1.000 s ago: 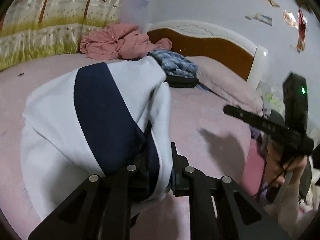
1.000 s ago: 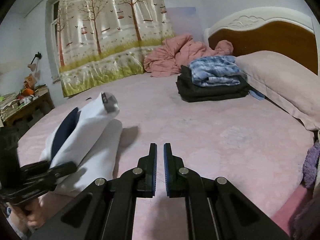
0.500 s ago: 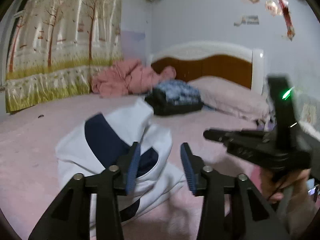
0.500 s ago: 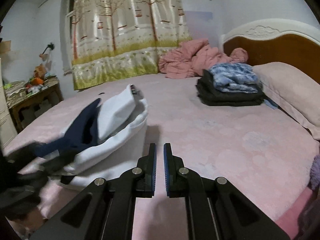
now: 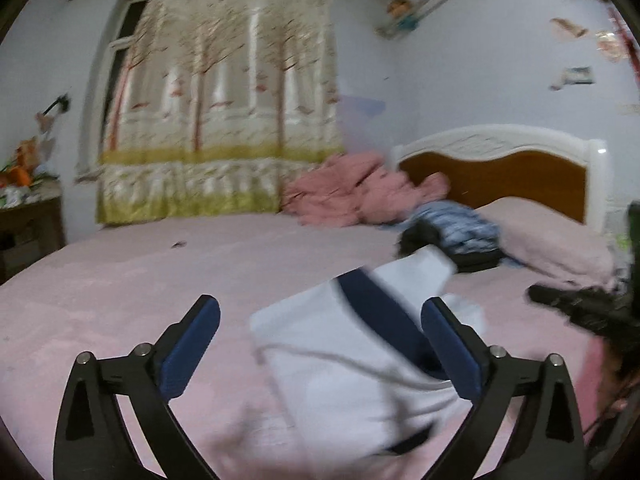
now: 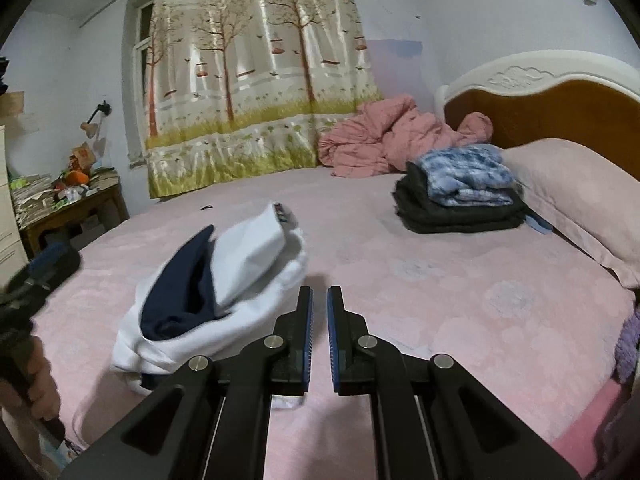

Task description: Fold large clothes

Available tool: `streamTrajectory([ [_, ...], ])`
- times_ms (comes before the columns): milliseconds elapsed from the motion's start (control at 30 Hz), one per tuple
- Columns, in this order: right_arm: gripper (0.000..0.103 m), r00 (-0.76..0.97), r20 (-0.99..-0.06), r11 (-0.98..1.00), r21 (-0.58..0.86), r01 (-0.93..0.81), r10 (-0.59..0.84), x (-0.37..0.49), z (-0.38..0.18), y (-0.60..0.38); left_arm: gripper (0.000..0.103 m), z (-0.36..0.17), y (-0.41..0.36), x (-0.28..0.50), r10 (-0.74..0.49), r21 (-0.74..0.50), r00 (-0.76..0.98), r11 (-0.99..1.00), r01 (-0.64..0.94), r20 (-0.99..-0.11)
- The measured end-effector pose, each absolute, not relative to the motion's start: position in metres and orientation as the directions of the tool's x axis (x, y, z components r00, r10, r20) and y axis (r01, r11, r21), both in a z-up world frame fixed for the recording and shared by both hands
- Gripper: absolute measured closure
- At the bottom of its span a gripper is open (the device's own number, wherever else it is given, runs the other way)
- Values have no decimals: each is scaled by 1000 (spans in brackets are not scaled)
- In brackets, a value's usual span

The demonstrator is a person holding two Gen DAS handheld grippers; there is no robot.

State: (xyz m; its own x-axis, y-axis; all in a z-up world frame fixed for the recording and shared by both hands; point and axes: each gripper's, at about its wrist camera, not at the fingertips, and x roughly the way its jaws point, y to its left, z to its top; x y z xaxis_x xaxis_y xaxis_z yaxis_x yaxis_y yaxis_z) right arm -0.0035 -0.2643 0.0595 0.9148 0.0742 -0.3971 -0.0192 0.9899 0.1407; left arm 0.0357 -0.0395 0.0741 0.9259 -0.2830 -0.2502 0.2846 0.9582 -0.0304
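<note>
A white garment with a navy band [image 5: 340, 360] lies bundled on the pink bed [image 5: 120, 288]. My left gripper [image 5: 320, 304] hovers just over its near part. Its jaws are opening wide, and the blue pads [image 5: 192, 340] press on nothing; the cloth only shows between them. From the right wrist view the same garment [image 6: 240, 264] sits left of centre, its upper flap still raised. My right gripper [image 6: 319, 292] is shut and empty, just right of the bundle. The left gripper [image 6: 44, 268] shows blurred at the left edge, in a hand.
A stack of folded dark and blue clothes [image 6: 460, 196] sits near a pink pillow [image 6: 580, 200] and the wooden headboard [image 6: 560, 112]. A crumpled pink quilt [image 6: 384, 136] lies at the back. A cluttered nightstand [image 6: 68, 208] stands at the left.
My left gripper let go of the garment, opened wide and rose back, tilting up. The garment dropped onto the bed. The right gripper stayed shut and drifted a little.
</note>
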Motion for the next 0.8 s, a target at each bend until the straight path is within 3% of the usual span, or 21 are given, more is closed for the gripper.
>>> streamTrajectory([
  [133, 95, 904, -388, 980, 153, -128, 179, 16, 74, -240, 3, 51, -31, 63, -237, -50, 914, 971, 234, -330],
  [267, 95, 850, -455, 962, 182, -203, 266, 38, 63, -218, 3, 32, -35, 79, -235, -70, 893, 972, 226, -385],
  [433, 95, 812, -539, 975, 131, -182, 224, 51, 30, -203, 3, 20, -42, 83, -259, -75, 877, 965, 250, -404],
  [800, 95, 812, -579, 994, 106, -14, 73, 61, 3, -248, 3, 14, -69, 84, -323, -59, 845, 942, 331, -427],
])
